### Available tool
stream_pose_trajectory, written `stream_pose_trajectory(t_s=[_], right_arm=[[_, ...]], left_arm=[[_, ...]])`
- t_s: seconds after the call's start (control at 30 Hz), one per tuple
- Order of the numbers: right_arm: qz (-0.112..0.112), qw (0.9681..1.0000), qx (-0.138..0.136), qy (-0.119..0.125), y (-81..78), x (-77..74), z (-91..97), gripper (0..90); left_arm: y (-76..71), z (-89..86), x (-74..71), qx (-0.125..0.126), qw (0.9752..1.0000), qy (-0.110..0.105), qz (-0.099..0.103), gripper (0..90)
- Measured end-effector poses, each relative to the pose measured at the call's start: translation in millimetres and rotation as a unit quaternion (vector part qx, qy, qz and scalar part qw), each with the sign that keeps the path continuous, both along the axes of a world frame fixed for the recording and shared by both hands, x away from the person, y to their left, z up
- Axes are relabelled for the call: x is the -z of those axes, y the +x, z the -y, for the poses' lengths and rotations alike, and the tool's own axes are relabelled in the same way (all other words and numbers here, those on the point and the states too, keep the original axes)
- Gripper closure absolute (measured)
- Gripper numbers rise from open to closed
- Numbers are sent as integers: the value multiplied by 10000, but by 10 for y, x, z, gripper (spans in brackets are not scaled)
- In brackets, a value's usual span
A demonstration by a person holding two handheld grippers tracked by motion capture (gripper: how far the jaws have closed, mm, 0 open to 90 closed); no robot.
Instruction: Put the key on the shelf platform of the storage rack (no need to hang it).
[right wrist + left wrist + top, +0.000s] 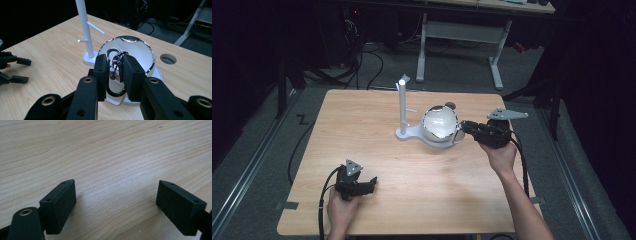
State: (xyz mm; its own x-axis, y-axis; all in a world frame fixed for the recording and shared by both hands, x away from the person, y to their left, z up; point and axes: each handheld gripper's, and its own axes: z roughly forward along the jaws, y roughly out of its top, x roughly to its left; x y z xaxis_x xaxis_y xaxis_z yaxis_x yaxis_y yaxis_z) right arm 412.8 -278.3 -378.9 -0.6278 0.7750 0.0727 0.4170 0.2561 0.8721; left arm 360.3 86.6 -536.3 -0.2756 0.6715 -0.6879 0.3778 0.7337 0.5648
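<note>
A dim room with dark floor, trailing cables and a white-legged desk (462,30) at the back surrounds the pale wood-grain counter (377,165), which has a round cable hole (168,58) near its far edge. Near the middle of the counter stands a white mug tree (403,107), an upright post with short pegs on a flat base. Beside the post, over that base, is a chrome mug (130,53) with a white inside, tipped on its side so its mouth faces the person. The right hand-held gripper (113,75) is clamped on the mug's chrome handle (113,72), the loop pinched between its two black pads, and it carries the mug just off the stand. The left hand-held gripper (116,202) rests low over bare counter at the near left, well apart from the stand, its jaws spread wide with nothing between them. By the look of it, the grasp is made and the mug is lifted; what remains is to bring the handle over a peg, hang it and let go. No brand, label or readable writing shows on the mug, the stand or the grippers.
</note>
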Motion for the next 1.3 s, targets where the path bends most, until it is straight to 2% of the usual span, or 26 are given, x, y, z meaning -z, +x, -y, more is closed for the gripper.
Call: stream_pose_trajectory(t_s=[0.33, 0.6, 0.83, 0.97, 1.13, 1.3], right_arm=[[112, 9999, -35, -79, 112, -96, -161, 744], [114, 9998, -95, -116, 227, -155, -287, 744], [56, 9998, -98, -137, 328, -91, -371, 744], [125, 9995, 2, -295, 357, -62, -428, 744], [22, 9995, 91, -309, 434, 6, -471, 744], [-7, 9988, 154, -455, 481, 83, -526, 744]], left_arm=[[-1, 2, -1, -15, 10000, -13, -2, 167], [-1, 3, -1, -21, 10000, -17, -4, 167], [-1, 3, -2, -19, 10000, -20, -6, 167], [-2, 5, 1, -19, 10000, -1, 1, 166], [-2, 4, 1, -17, 10000, 2, 4, 166], [-2, 4, 1, -14, 10000, 1, 2, 166]])
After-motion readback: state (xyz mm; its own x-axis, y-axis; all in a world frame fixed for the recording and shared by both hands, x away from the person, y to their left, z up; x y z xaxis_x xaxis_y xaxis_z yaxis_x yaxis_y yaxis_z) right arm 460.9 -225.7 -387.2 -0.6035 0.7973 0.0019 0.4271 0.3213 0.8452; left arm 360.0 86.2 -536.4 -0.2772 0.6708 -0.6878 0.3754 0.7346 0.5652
